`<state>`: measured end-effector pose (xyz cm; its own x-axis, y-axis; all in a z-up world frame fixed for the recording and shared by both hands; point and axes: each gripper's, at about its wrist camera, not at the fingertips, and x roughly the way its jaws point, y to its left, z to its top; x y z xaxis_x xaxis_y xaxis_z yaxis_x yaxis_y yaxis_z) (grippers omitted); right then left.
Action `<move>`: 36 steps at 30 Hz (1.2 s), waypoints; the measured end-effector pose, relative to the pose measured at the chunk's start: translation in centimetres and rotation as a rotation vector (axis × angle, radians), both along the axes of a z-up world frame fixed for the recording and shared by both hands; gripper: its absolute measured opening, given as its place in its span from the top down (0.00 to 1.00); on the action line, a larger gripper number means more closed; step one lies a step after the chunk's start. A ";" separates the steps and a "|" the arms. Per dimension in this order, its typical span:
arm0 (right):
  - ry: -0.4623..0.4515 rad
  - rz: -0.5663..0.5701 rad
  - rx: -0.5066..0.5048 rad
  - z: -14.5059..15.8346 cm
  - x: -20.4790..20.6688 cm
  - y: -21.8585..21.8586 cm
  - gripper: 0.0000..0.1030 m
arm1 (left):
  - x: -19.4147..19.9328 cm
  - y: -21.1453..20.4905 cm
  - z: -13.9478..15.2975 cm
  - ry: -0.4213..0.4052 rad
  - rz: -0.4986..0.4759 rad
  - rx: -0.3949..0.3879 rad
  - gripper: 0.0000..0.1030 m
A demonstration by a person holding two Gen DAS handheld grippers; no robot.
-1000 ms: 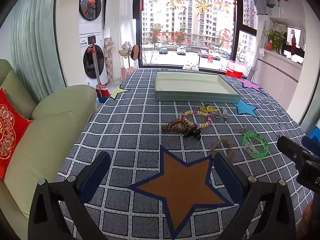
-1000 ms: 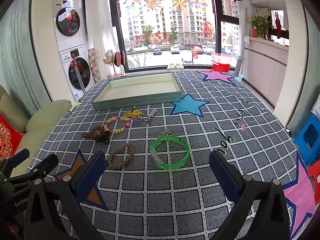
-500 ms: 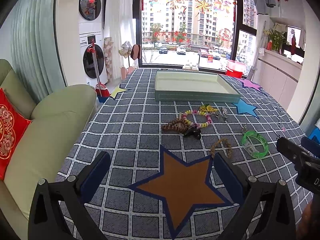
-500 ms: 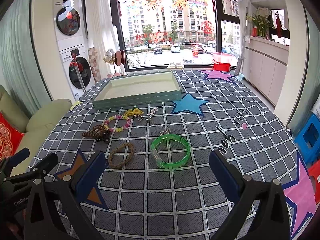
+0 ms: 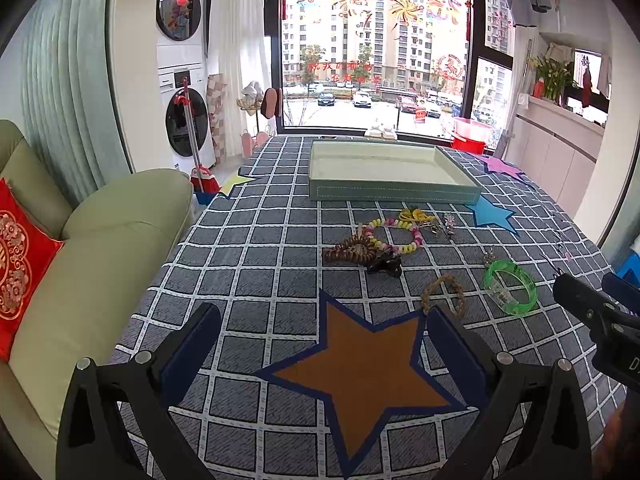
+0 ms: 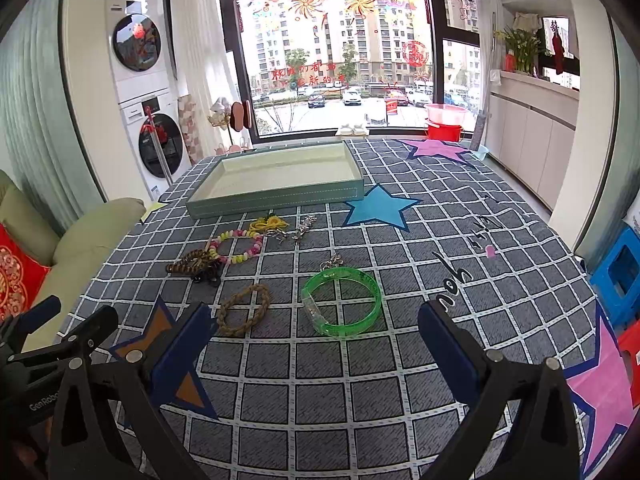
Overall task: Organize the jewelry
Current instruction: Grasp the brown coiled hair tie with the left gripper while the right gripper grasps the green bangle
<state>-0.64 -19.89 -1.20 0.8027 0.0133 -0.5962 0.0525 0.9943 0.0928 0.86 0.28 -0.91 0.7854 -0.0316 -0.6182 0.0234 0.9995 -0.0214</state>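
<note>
Jewelry lies on the checked tablecloth in front of an empty pale green tray [image 5: 394,192] [image 6: 276,196]: a green bangle [image 6: 341,301] [image 5: 510,286], a brown braided bracelet [image 6: 243,309] [image 5: 443,294], a pastel bead bracelet [image 6: 236,245] [image 5: 394,234], a brown coiled piece with a black clip [image 6: 196,266] [image 5: 362,254], a yellow tie [image 6: 269,224] and silver chains [image 6: 298,232]. My left gripper [image 5: 320,340] is open and empty over the orange star. My right gripper [image 6: 316,340] is open and empty just short of the green bangle.
A green sofa [image 5: 92,248] with a red cushion borders the table's left edge. Blue stools [image 6: 618,276] stand at the right. The right gripper shows in the left wrist view [image 5: 592,308]; the left one shows in the right wrist view [image 6: 48,340].
</note>
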 end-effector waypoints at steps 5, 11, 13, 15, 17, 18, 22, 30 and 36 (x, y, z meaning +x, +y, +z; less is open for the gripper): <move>0.001 0.001 0.001 0.0 0.0 0.0 0.00 | 0.1 0.0 -0.1 0.007 -0.002 0.003 0.00; 0.011 -0.006 0.006 -0.2 -0.2 -0.1 0.00 | 0.6 0.4 -0.3 0.031 -0.006 0.007 0.00; 0.020 -0.010 0.009 -0.2 -0.2 -0.4 0.00 | 0.8 0.6 -0.4 0.045 -0.018 -0.003 0.00; 0.031 -0.018 0.016 -0.2 0.1 -0.9 0.00 | 1.2 0.9 -0.4 0.061 -0.026 -0.004 0.00; 0.048 -0.030 0.017 -0.3 0.4 -1.5 0.00 | 1.9 1.0 -0.4 0.076 -0.032 0.002 0.00; 0.060 -0.037 0.017 -0.4 0.5 -1.8 0.00 | 2.4 1.1 -0.5 0.087 -0.031 0.006 0.00; 0.104 -0.054 0.006 -0.5 1.7 -3.1 0.00 | 4.5 2.0 -0.8 0.133 -0.025 -0.025 0.00; 0.196 -0.090 0.029 -1.5 4.8 -5.6 0.00 | 9.4 3.1 -2.0 0.243 -0.027 -0.121 0.00; 0.248 -0.092 0.026 -2.6 6.6 -6.4 0.00 | 12.4 3.7 -3.1 0.313 0.001 -0.201 0.00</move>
